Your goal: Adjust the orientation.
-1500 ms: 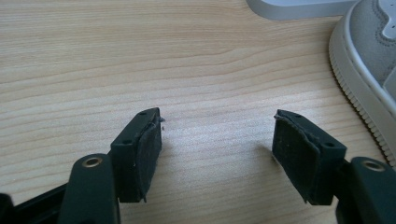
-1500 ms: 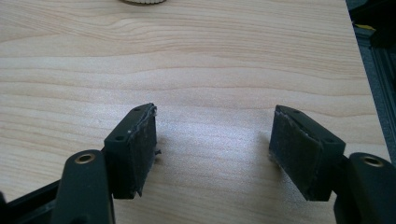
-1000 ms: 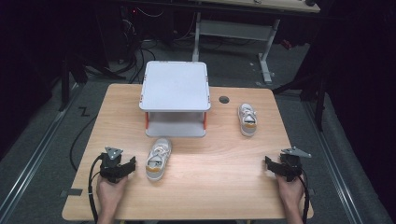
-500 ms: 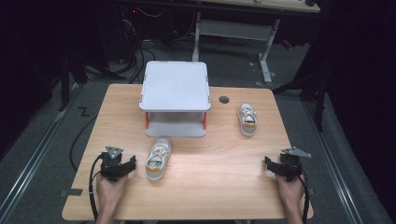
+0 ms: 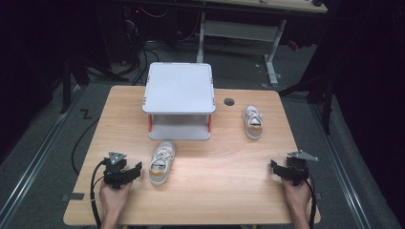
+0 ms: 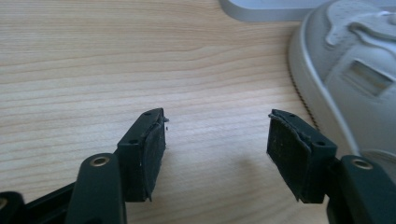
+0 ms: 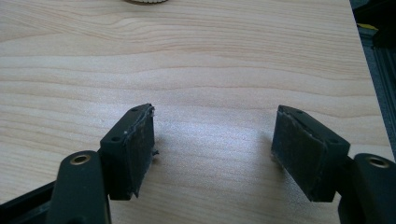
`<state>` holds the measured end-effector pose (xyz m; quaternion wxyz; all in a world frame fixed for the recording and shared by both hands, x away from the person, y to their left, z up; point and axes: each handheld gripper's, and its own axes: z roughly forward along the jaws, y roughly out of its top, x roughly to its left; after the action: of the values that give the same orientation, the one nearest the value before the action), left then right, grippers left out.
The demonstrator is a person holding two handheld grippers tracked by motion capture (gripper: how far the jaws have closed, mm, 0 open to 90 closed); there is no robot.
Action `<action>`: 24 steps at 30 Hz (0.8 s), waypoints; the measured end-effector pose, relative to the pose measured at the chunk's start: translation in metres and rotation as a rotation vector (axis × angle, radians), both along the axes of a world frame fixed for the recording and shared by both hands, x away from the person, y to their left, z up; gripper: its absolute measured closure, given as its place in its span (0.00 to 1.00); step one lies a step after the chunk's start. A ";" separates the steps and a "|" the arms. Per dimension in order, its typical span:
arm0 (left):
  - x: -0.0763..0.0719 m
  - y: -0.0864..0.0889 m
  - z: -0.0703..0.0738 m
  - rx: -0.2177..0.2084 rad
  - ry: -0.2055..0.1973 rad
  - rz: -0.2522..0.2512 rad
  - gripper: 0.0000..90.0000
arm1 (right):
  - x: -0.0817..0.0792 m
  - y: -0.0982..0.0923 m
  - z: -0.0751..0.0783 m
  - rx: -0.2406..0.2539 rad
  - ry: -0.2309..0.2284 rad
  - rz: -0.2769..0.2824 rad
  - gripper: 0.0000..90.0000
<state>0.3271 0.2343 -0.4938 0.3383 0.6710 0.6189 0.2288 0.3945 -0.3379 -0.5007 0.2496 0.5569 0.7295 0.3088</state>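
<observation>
**Left tongs narrowing beside the near sneaker**

On the wooden surface (image 5: 215, 191), the left tongs (image 5: 136, 171) sit near the front left corner, their jaws spread with bare wood between them; they have just been closing a little, pinching nothing. Just to their right lies a white sneaker (image 5: 161, 162), toe pointing away towards the grey two-tier stand (image 5: 179, 98); in the left gripper view its side (image 6: 355, 79) lies right beside the right-hand jaw, and whether they touch I cannot tell. The right tongs (image 5: 276, 168) rest near the front right corner, jaws wide apart over bare wood. A second white sneaker (image 5: 252, 122) lies well apart, right of the stand, next to a small dark hole (image 5: 229, 101) in the surface.
</observation>
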 end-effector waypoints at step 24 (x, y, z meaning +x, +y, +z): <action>-0.006 -0.047 0.043 0.066 -0.051 -0.169 0.50 | 0.000 0.000 0.000 0.001 0.001 0.001 0.33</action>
<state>0.3210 0.1869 -0.4513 0.3498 0.7255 0.5434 0.2366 0.3945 -0.3377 -0.5007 0.2486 0.5569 0.7297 0.3091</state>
